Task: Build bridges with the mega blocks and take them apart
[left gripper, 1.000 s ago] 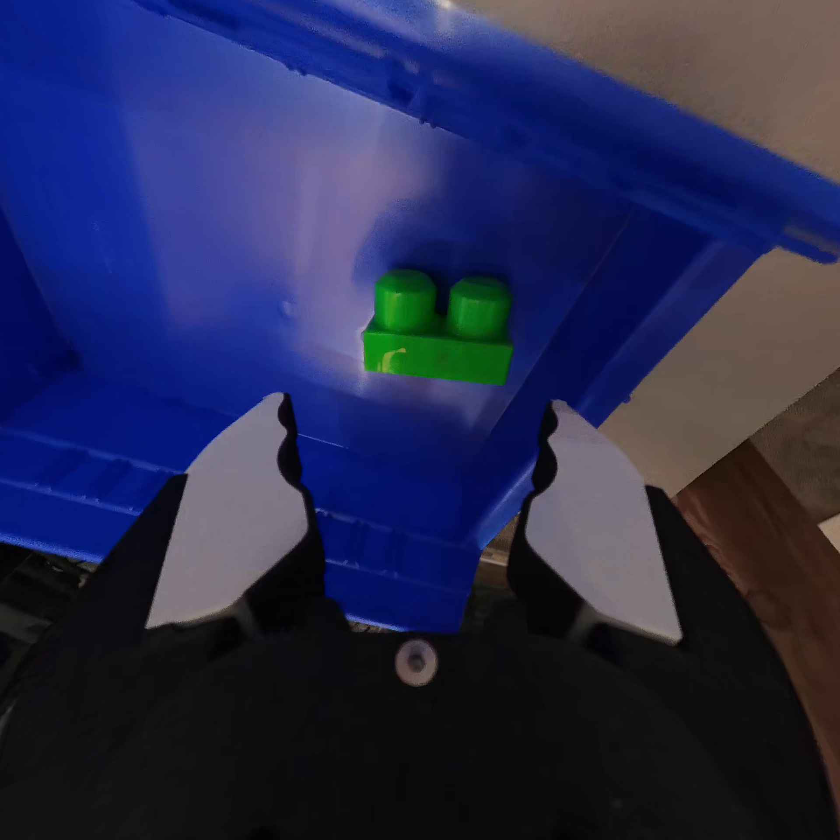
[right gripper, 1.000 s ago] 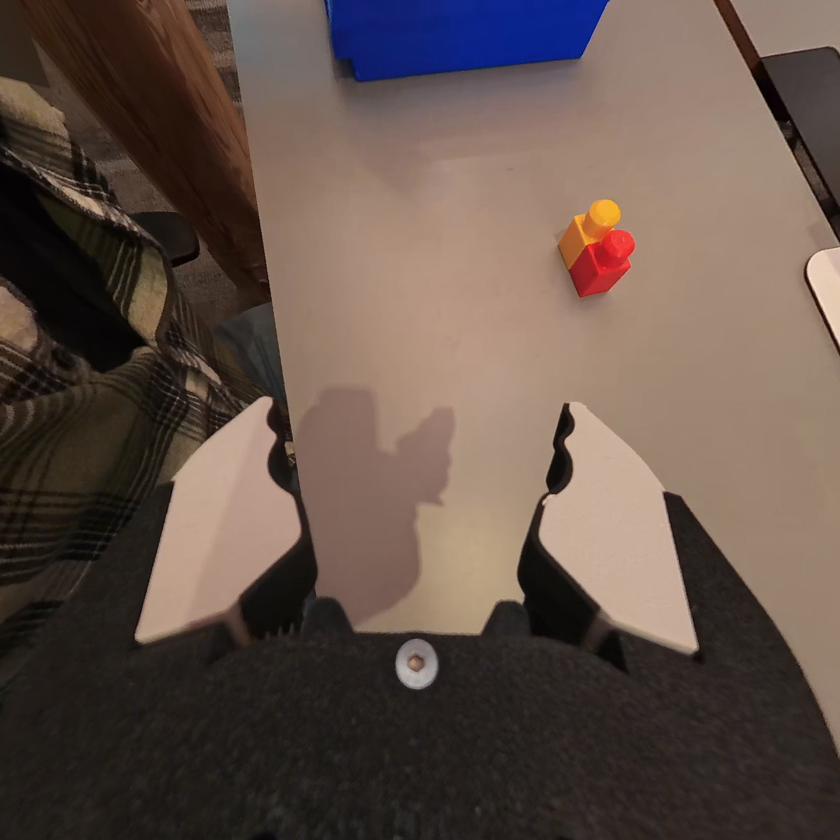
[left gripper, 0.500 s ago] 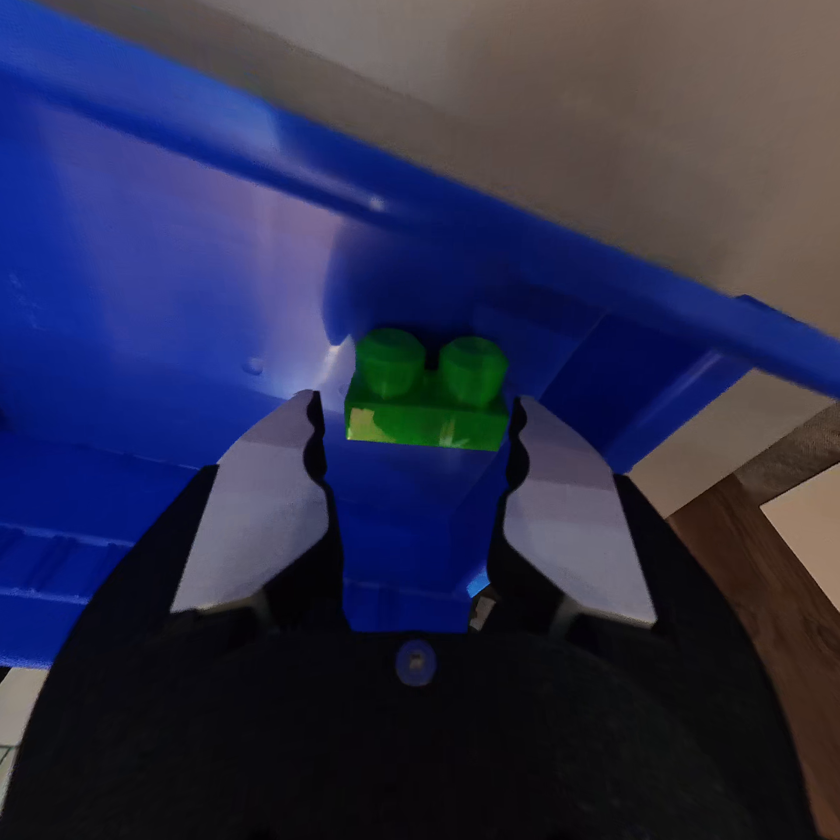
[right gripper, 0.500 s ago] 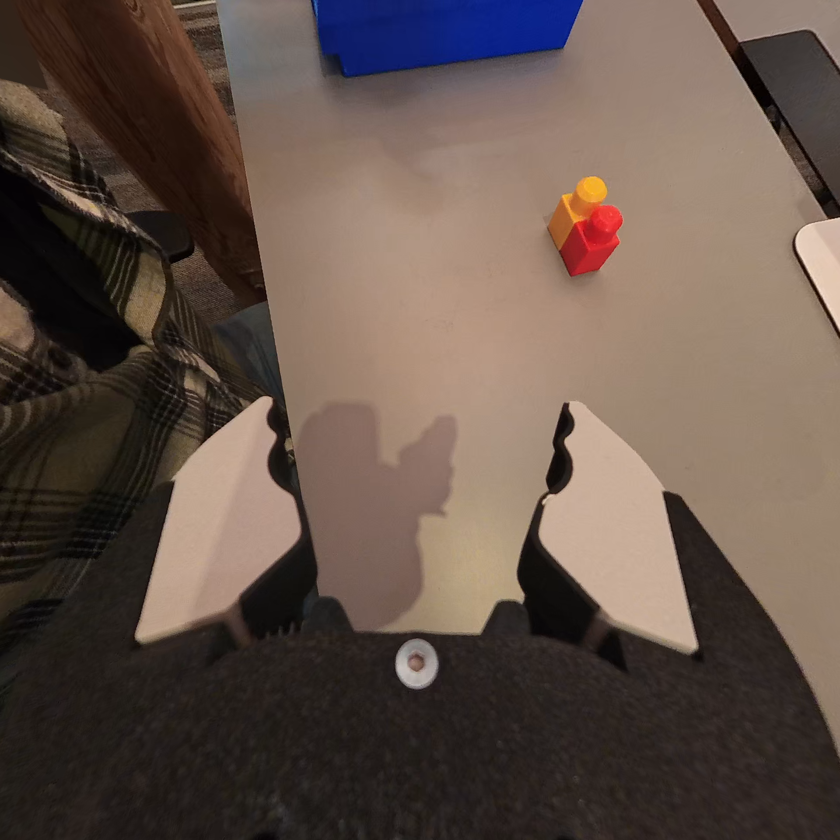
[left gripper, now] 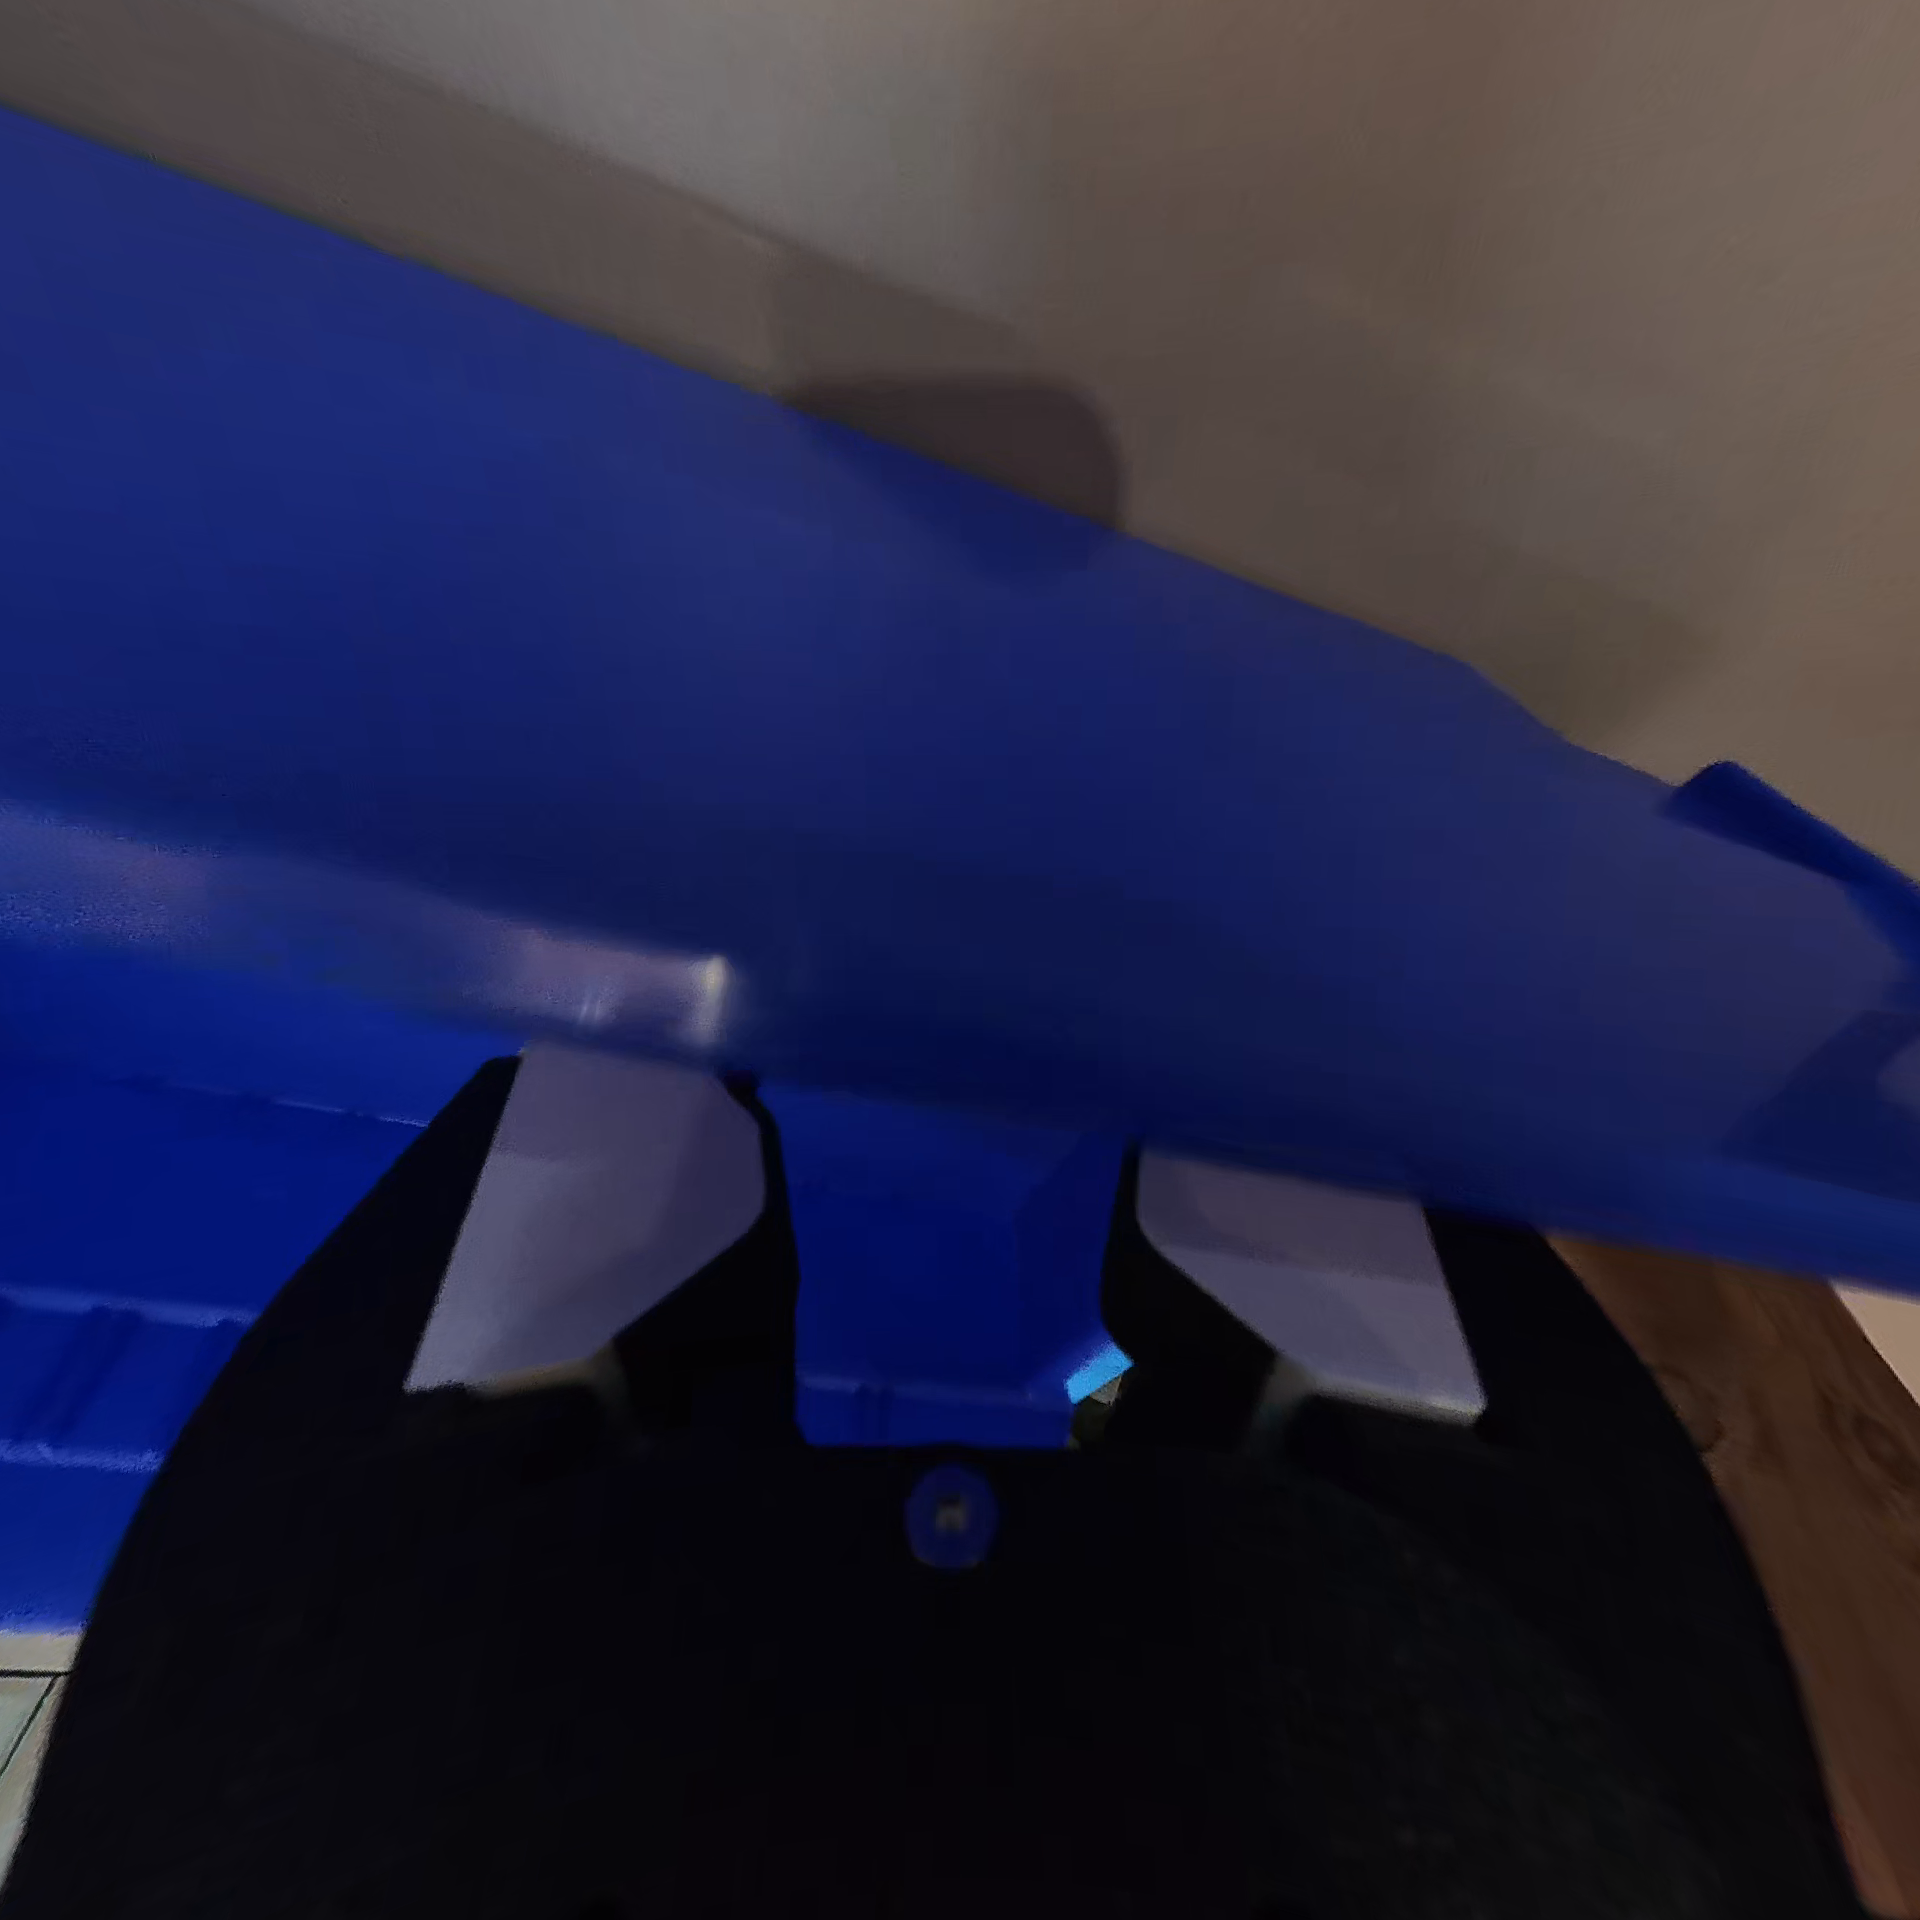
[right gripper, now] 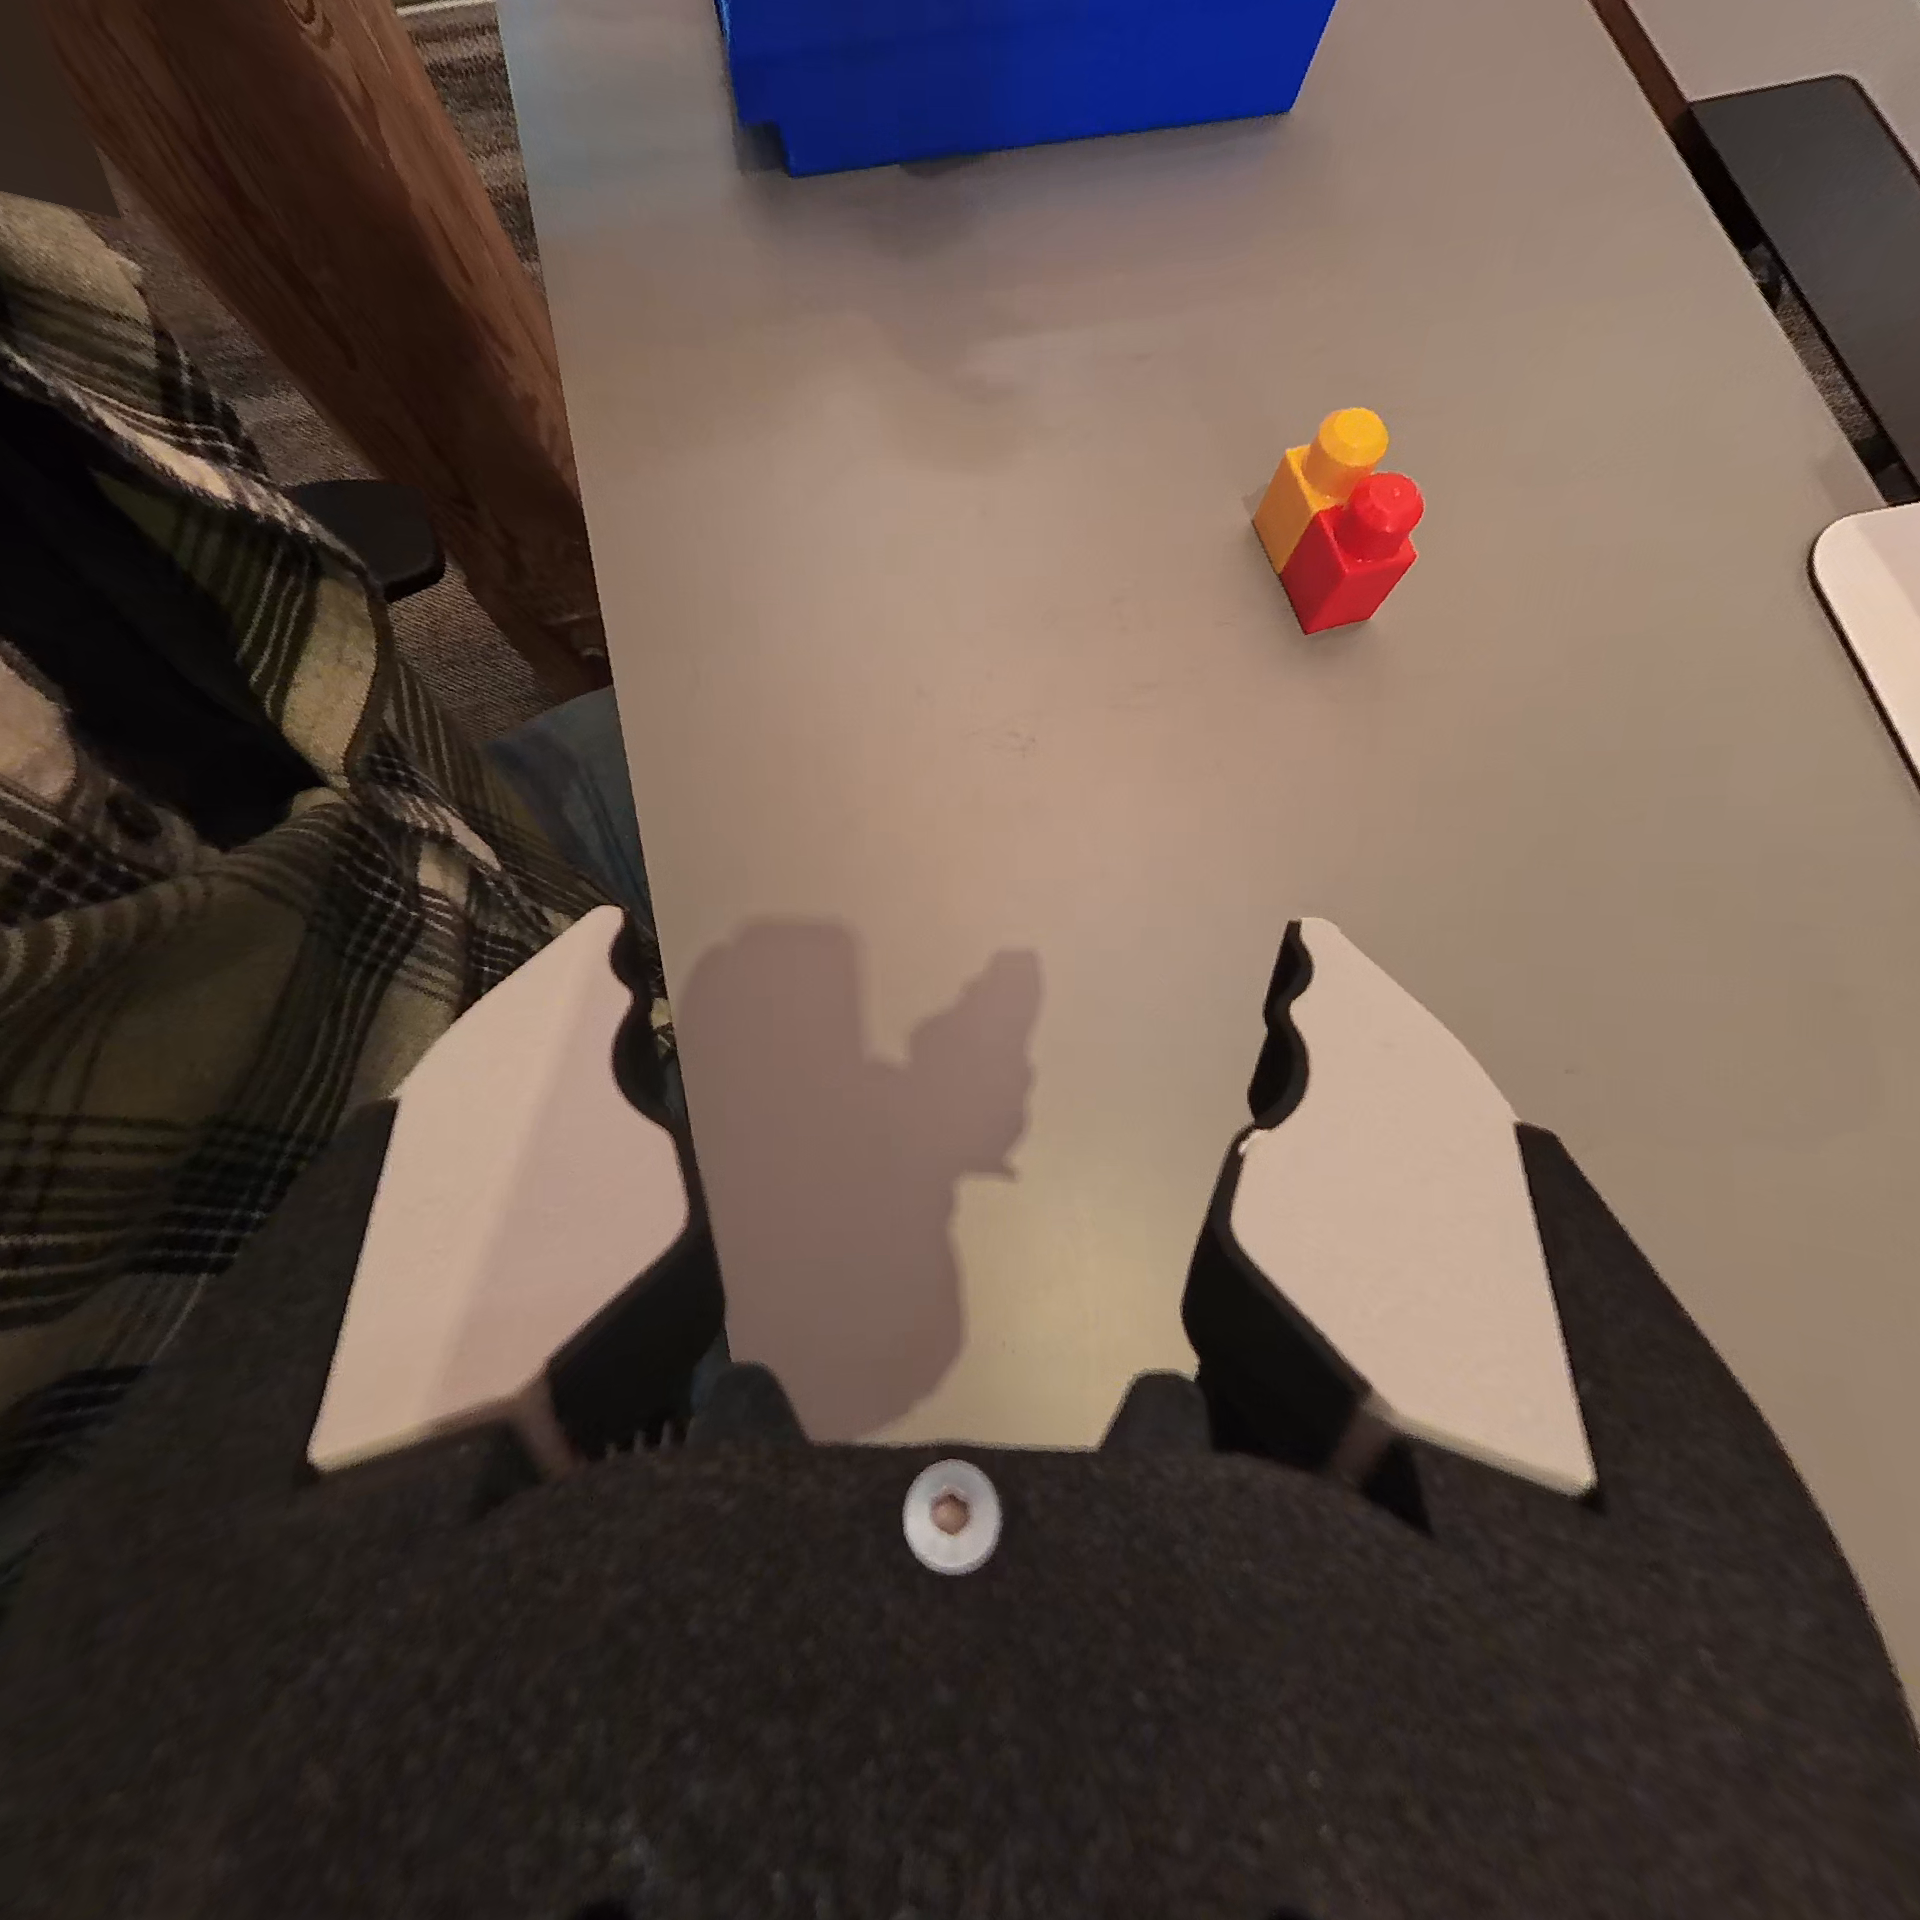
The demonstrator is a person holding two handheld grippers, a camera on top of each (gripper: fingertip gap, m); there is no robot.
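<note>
Counter [right gripper: 1039, 675], grey and long, is carrying everything in the right wrist view. A blue bin [right gripper: 1023, 78] is sitting at the counter's far end, cut off by the top of the view. In the left wrist view the same bin [left gripper: 831, 779] is filling most of the picture, badly blurred, with its rim running across in front of the left gripper [left gripper: 940, 1143]. The tips of that gripper's fingers [left gripper: 613, 1226] are disappearing behind the rim, so I cannot tell whether its jaws are holding anything; the gap showing between them is narrow, with blue plastic filling it. A person's plaid sleeve [right gripper: 208, 831] is lying beyond the counter's left edge, next to a brown wooden panel [right gripper: 343, 312]. The right gripper [right gripper: 956, 1039] is hovering over the counter's near end by the left edge, its jaws standing wide apart with only bare counter and a shadow between them. Toward the right edge, well apart from the bin and the right gripper, a red block [right gripper: 1351, 566] and an orange block [right gripper: 1314, 473] are standing upright and touching each other, the orange one just behind the red.
</note>
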